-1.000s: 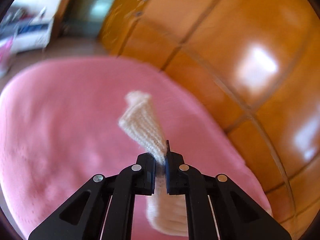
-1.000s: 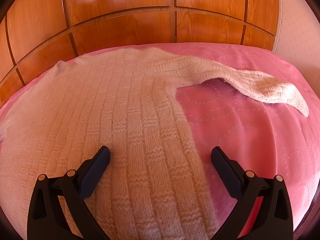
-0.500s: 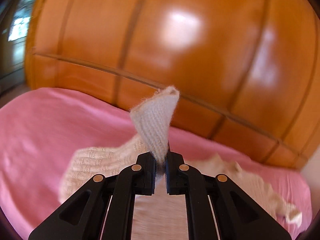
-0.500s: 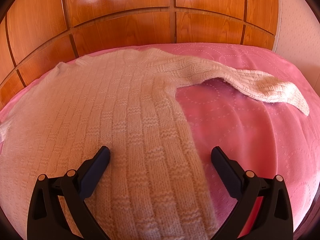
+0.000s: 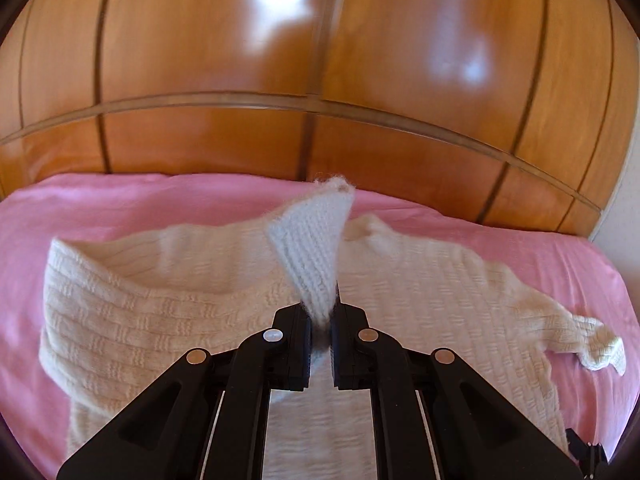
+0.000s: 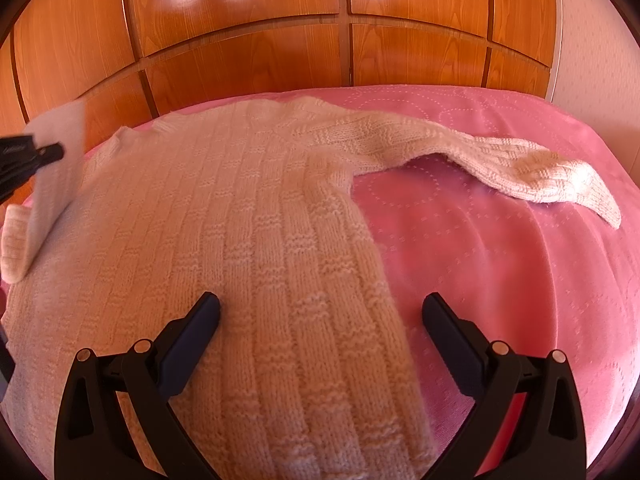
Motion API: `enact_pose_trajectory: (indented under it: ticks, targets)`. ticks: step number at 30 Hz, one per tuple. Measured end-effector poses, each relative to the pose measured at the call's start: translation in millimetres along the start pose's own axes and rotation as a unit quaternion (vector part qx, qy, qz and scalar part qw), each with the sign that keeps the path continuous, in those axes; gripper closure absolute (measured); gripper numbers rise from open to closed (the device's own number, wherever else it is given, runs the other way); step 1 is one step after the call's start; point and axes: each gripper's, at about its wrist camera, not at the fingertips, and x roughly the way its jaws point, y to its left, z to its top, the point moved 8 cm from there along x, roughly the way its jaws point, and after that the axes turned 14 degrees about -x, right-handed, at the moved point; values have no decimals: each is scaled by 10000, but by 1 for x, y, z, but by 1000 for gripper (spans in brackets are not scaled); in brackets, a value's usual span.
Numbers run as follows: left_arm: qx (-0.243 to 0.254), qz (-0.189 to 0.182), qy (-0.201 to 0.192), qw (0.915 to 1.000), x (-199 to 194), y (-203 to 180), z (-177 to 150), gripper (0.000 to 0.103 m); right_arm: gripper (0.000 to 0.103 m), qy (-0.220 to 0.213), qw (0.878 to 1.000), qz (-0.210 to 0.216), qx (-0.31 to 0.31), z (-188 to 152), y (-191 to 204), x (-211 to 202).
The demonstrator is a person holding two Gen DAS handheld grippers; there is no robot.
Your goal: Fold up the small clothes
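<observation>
— Left wrist view first: what is your left gripper [image 5: 320, 336] doing?

— Your left gripper is clamped on the cuff of one sleeve [image 5: 316, 240] of the cream cable-knit wool sweater [image 5: 180, 304]. The cuff sticks up above the closed jaws as a pale wedge, held up over the sweater's body.

— And where does the sweater lie?

— You have it spread flat on the bed's pink quilted bedspread [image 5: 100, 200], its top edge toward the glossy orange-brown wooden panelled headboard [image 5: 200, 60]. In the right wrist view the body [image 6: 240, 240] fills the left and middle of the bed, and the other sleeve [image 6: 500, 160] stretches out to the right across the bare pink cover [image 6: 500, 260], cuff lying flat.

— What about your right gripper [image 6: 320, 312]?

— Your right gripper stands wide open, holding nothing, low over the sweater's right side edge: one finger above the knit, the other above the bedspread. At the left edge of that view you see your left gripper [image 6: 52, 152] with the lifted sleeve, blurred.
</observation>
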Motion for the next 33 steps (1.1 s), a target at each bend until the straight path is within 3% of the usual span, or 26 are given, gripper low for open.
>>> enact_pose_trajectory:
  ticks: [5, 6, 7, 9, 13, 16, 19, 21, 23, 25, 27, 29, 31, 33]
  targets:
    - [216, -291, 164, 9992, 13, -30, -9, 97, 2, 0, 10000, 6, 7, 0, 1, 1]
    - [239, -330, 228, 9989, 14, -30, -15, 86, 2, -1, 10000, 10, 9, 0, 1, 1]
    - [257, -341, 277, 9987, 12, -30, -22, 59, 2, -1, 10000, 10, 10, 0, 1, 1]
    - [222, -267, 294, 9990, 7, -15, -29, 25, 2, -2, 10000, 10, 11, 0, 1, 1]
    - [-315, -177, 85, 9993, -20, 40, -34, 24, 2, -4, 10000, 10, 13, 0, 1, 1]
    - [-855, 324, -168, 9957, -40, 98, -36, 23, 2, -1, 10000, -2, 6, 0, 1, 1]
    - [-1241, 950, -343, 9871, -56, 152, -39, 23, 2, 16, 10000, -14, 4, 0, 1, 0]
    - [-1571, 1432, -377, 9764, -67, 189, -41, 23, 2, 17, 10000, 32, 35, 5, 2, -3]
    - [-1951, 1635, -399, 9662, -75, 216, -46, 23, 3, -182, 9992, 352, 65, 17, 9, -10]
    - [-2481, 1564, -235, 9557, -73, 237, -58, 23, 3, -329, 9958, 850, 127, 35, 25, -13]
    - [-2921, 1234, -141, 9483, -69, 249, -64, 23, 11, -319, 9885, 1451, 268, 50, 41, -5]
    - [-2880, 1213, -207, 9497, -71, 247, -63, 23, 28, -167, 9803, 1909, 487, 63, 55, 11]
    - [-2787, 1196, -155, 9528, -67, 245, -63, 18, 35, -19, 9745, 2154, 627, 74, 66, 32]
    - [-2703, 1228, -97, 9549, -63, 243, -63, 15, 36, 74, 9685, 2368, 773, 86, 79, 55]
